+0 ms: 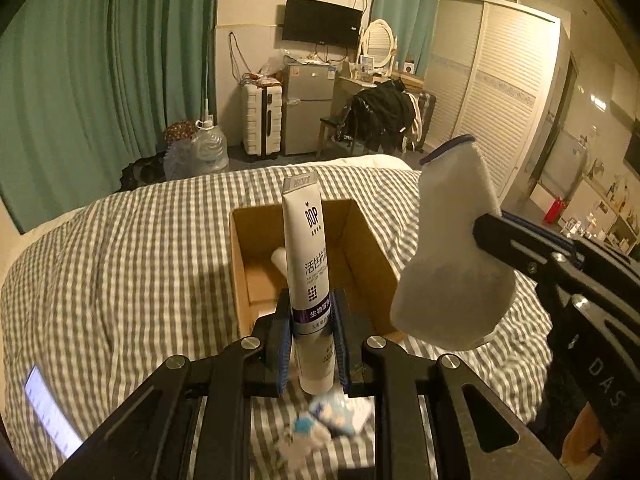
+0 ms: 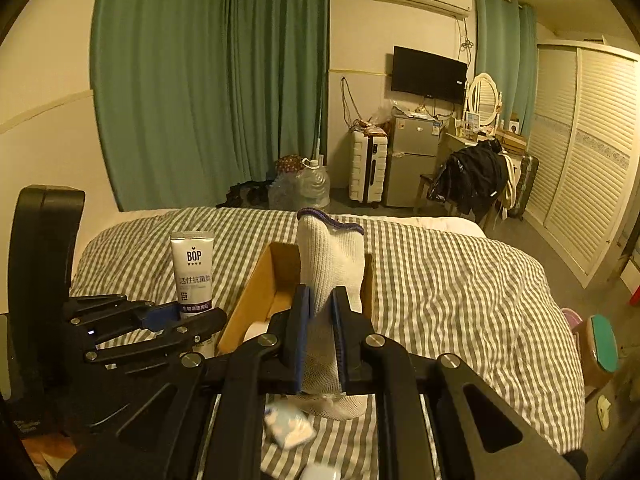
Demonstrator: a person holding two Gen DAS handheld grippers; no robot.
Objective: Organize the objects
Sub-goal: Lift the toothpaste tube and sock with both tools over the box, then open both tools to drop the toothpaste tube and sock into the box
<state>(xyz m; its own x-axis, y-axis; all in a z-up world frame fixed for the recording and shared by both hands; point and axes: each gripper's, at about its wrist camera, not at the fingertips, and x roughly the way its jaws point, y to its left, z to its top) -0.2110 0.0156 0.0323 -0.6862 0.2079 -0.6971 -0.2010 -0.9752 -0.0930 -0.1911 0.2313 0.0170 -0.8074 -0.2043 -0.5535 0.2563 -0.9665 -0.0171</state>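
My left gripper point(image 1: 311, 316) is shut on a white BOP toothpaste tube point(image 1: 309, 264), held upright in front of an open cardboard box point(image 1: 360, 240) on the bed. The tube also shows in the right wrist view point(image 2: 194, 272). My right gripper point(image 2: 320, 316) is shut on a white sock with a purple cuff point(image 2: 332, 260), held just in front of the box point(image 2: 256, 280). The sock also hangs at the right of the left wrist view point(image 1: 452, 264). A white object point(image 1: 280, 260) lies inside the box.
The bed has a grey-and-white checked cover point(image 1: 120, 260). Small blue-and-white packets point(image 1: 332, 416) lie on it below the grippers. A lit phone point(image 1: 52, 412) lies at the left. A wardrobe point(image 2: 588, 152), fridge point(image 2: 412, 160) and suitcase point(image 2: 368, 168) stand beyond the bed.
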